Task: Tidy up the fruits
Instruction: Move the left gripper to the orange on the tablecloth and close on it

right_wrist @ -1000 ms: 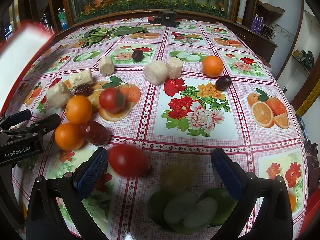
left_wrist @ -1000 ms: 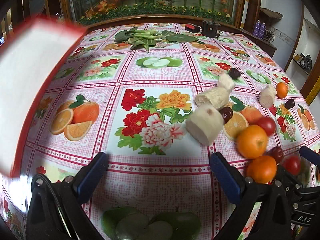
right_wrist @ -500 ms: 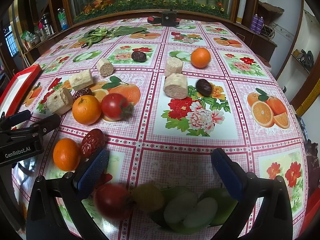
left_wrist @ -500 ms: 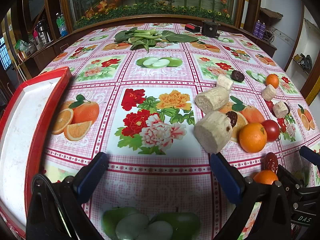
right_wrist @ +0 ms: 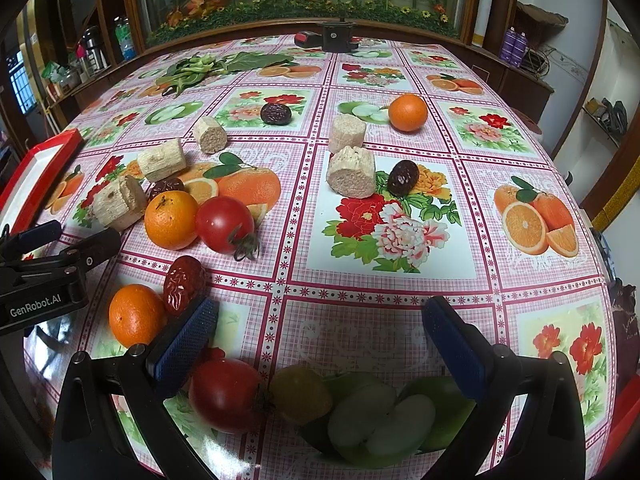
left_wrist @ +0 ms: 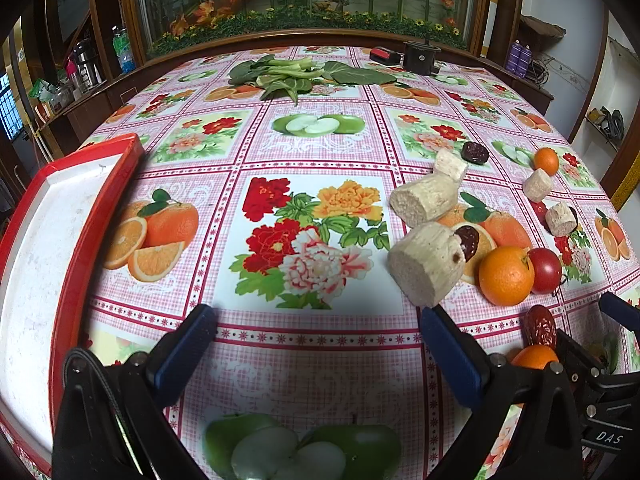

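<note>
Blue-padded left gripper [left_wrist: 318, 340] and right gripper [right_wrist: 320, 330]: both spread wide, empty, low over tablecloth [right_wrist: 360, 276]. Fruit scattered there; tomato [right_wrist: 224, 394] by right fingers. "GenRobot.AI" readable.

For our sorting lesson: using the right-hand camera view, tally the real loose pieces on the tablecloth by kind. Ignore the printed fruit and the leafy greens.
Oranges: 3
Tomatoes: 2
Dates: 4 (two red, two dark)
Pale cane-like chunks: 5
Yellowish round fruit: 1 (blurred, kind unclear)
Total: 15
</note>
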A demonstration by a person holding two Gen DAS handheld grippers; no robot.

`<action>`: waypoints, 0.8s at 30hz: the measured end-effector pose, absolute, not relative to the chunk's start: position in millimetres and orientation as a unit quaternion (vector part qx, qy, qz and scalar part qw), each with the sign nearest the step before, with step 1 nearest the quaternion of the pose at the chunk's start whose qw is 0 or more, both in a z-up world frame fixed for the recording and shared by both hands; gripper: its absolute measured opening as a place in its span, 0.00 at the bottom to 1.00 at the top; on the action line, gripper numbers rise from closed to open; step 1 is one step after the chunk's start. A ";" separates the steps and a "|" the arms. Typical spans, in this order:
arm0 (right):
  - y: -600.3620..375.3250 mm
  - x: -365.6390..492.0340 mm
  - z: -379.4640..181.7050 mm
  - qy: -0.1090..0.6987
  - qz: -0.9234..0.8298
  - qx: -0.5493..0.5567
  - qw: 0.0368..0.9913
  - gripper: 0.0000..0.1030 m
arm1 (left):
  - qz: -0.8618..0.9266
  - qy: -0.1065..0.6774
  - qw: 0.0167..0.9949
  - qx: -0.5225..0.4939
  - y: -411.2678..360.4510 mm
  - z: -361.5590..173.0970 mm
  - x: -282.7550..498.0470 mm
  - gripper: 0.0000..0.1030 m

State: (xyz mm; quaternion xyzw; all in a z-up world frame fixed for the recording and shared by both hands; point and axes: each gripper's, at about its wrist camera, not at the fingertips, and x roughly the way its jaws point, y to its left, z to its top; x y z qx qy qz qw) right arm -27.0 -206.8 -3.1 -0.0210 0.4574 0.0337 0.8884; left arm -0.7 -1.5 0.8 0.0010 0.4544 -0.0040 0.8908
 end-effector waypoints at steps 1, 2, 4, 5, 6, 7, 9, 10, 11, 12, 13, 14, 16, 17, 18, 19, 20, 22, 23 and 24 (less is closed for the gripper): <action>-206.3 -27.0 -2.9 0.461 0.028 -0.019 0.887 1.00 | -0.004 0.454 0.891 0.001 -1.4 0.7 -0.9 1.00; -205.6 -26.6 -2.1 0.468 0.022 -0.017 0.883 1.00 | -0.004 0.454 0.891 0.001 -1.4 0.6 -0.8 1.00; -204.6 -26.1 -1.0 0.486 0.016 -0.014 0.874 1.00 | -0.004 0.454 0.891 0.001 -1.4 0.7 -0.9 1.00; -204.7 -26.0 -1.1 0.489 0.014 -0.014 0.872 1.00 | -0.004 0.455 0.891 0.001 -1.5 0.6 -0.9 1.00; -205.1 -26.1 -1.2 0.489 0.015 -0.014 0.872 1.00 | -0.004 0.454 0.891 0.001 -1.4 0.6 -0.9 1.00; -205.5 -26.3 -1.4 0.489 0.016 -0.013 0.872 1.00 | -0.004 0.454 0.891 0.001 -1.4 0.7 -0.9 1.00; -205.9 -29.0 -1.9 0.484 0.015 -0.012 0.875 1.00 | -0.004 0.455 0.891 0.001 -1.4 0.7 -0.8 1.00; -206.2 -30.1 -2.2 0.483 0.012 -0.010 0.876 1.00 | -0.004 0.455 0.890 0.001 -1.5 0.7 -0.5 1.00; -205.8 -30.8 -2.2 0.484 0.007 -0.008 0.875 1.00 | -0.004 0.456 0.890 0.001 -1.5 0.8 -0.1 1.00; -205.3 -30.7 -2.0 0.490 0.004 -0.007 0.871 1.00 | -0.006 0.458 0.889 0.001 -1.4 0.7 -0.1 1.00; -204.6 -29.3 -1.2 0.499 0.002 -0.007 0.867 1.00 | -0.010 0.459 0.888 0.003 -0.8 0.9 -0.5 1.00; -203.7 -26.6 -0.4 0.512 0.002 -0.008 0.859 1.00 | -0.016 0.461 0.887 0.006 -0.6 0.9 -0.7 1.00; -203.5 -22.9 0.6 0.531 0.003 -0.009 0.847 1.00 | -0.027 0.465 0.885 0.012 0.2 1.3 -1.2 1.00; -203.1 -22.5 1.1 0.540 0.005 -0.010 0.841 1.00 | -0.032 0.467 0.883 0.015 0.9 1.6 -1.9 1.00; -202.9 -23.5 1.3 0.545 0.007 -0.012 0.838 1.00 | -0.034 0.468 0.883 0.017 1.7 1.8 -3.5 1.00; -202.3 -26.5 1.9 0.547 0.013 -0.015 0.837 1.00 | -0.035 0.468 0.883 0.019 3.1 1.9 -5.4 1.00; -201.6 -30.0 2.6 0.547 0.017 -0.018 0.837 1.00 | -0.033 0.469 0.883 0.020 4.6 2.2 -7.7 1.00; -199.6 -41.5 6.7 0.541 0.032 -0.023 0.840 1.00 | -0.028 0.467 0.883 0.029 6.6 3.7 -15.0 1.00; -198.9 -47.4 9.4 0.538 0.039 -0.026 0.842 1.00 | -0.028 0.467 0.883 0.036 7.6 4.5 -18.8 1.00; -198.1 -52.6 12.0 0.535 0.046 -0.026 0.843 1.00 | -0.029 0.466 0.883 0.045 8.3 5.5 -23.5 1.00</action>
